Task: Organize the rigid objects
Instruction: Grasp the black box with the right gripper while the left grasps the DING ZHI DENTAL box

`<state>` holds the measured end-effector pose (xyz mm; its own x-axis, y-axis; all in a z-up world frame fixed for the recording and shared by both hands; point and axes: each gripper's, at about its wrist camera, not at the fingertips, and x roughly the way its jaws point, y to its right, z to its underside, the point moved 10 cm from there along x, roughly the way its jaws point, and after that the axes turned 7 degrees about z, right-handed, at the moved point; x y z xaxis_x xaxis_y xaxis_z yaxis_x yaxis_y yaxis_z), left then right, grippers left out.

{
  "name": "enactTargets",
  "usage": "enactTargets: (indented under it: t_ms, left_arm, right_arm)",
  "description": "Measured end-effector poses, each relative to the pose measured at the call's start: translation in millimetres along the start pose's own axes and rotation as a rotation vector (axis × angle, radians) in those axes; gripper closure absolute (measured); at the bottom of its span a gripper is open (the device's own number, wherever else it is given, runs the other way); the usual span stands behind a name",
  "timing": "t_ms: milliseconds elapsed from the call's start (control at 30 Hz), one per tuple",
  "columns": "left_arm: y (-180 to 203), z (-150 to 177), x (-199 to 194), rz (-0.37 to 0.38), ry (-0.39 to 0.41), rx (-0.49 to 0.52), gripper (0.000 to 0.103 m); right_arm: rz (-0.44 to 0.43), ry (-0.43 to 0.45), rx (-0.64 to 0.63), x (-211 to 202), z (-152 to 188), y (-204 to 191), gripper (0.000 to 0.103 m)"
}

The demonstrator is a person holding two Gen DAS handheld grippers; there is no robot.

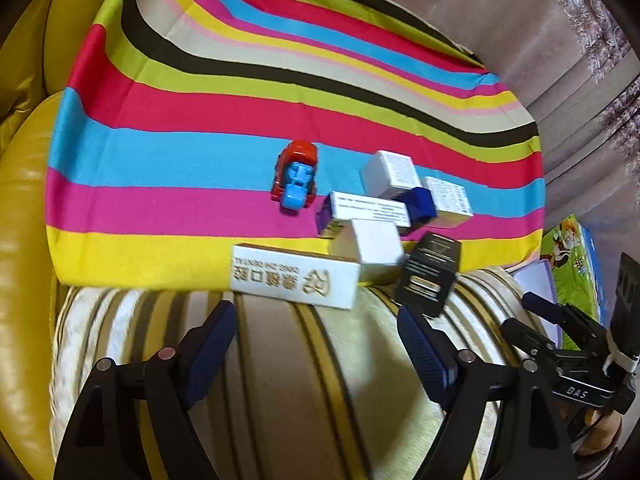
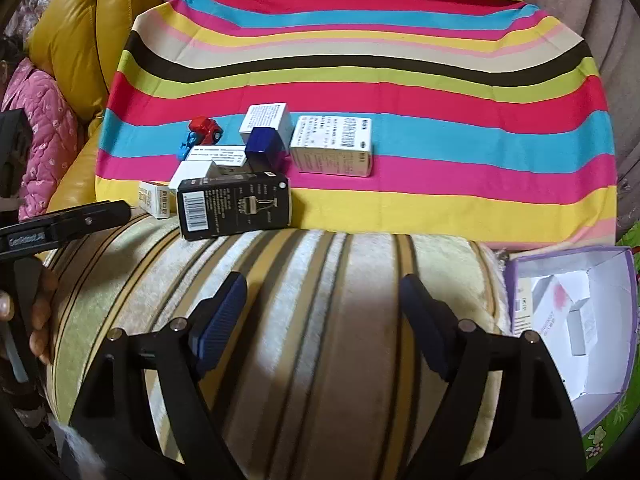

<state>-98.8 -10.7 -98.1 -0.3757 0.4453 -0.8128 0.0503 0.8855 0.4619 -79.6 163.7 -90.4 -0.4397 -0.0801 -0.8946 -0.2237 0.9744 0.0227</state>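
Observation:
Several small cartons lie clustered on a bright striped cloth point(image 1: 200, 160). My left gripper point(image 1: 316, 320) is open and empty just short of a long white box with gold lettering point(image 1: 294, 276). Behind it are a red and blue toy car point(image 1: 296, 178), white boxes point(image 1: 390, 170), a dark blue box point(image 1: 418, 204) and a black box point(image 1: 428, 276). My right gripper point(image 2: 324, 288) is open and empty over the striped cushion point(image 2: 320, 340). The black box point(image 2: 234, 208) is ahead to its left, and a white printed box point(image 2: 332, 146) lies beyond.
An open purple-rimmed carton point(image 2: 612, 276) with white packets inside sits at the right on a green cartoon mat point(image 1: 572, 256). A yellow leather sofa point(image 1: 24, 240) borders the left, with a pink quilted garment point(image 2: 44, 132) on it. A hand point(image 2: 40, 312) holds the left gripper's handle.

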Motion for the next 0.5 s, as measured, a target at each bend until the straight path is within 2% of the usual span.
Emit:
enactTargets:
  t_ms: [233, 333, 500]
  left_arm:
    - [-6.0, -6.0, 18.9, 0.026, -0.088, 0.041, 0.018]
    - [-5.0, -7.1, 23.1, 0.008, -0.104, 0.077, 0.018]
    - [-10.4, -10.0, 25.4, -0.038, -0.106, 0.077, 0.016]
  right_arm:
    - [0.001, -0.015, -0.005, 6.3, -6.9, -10.2, 0.017]
    - [-0.003, -0.016, -0.021, 8.4, -8.9, -17.2, 0.013]
    - [-0.013, -0.024, -0.047, 13.0, -11.0, -27.3, 0.012]
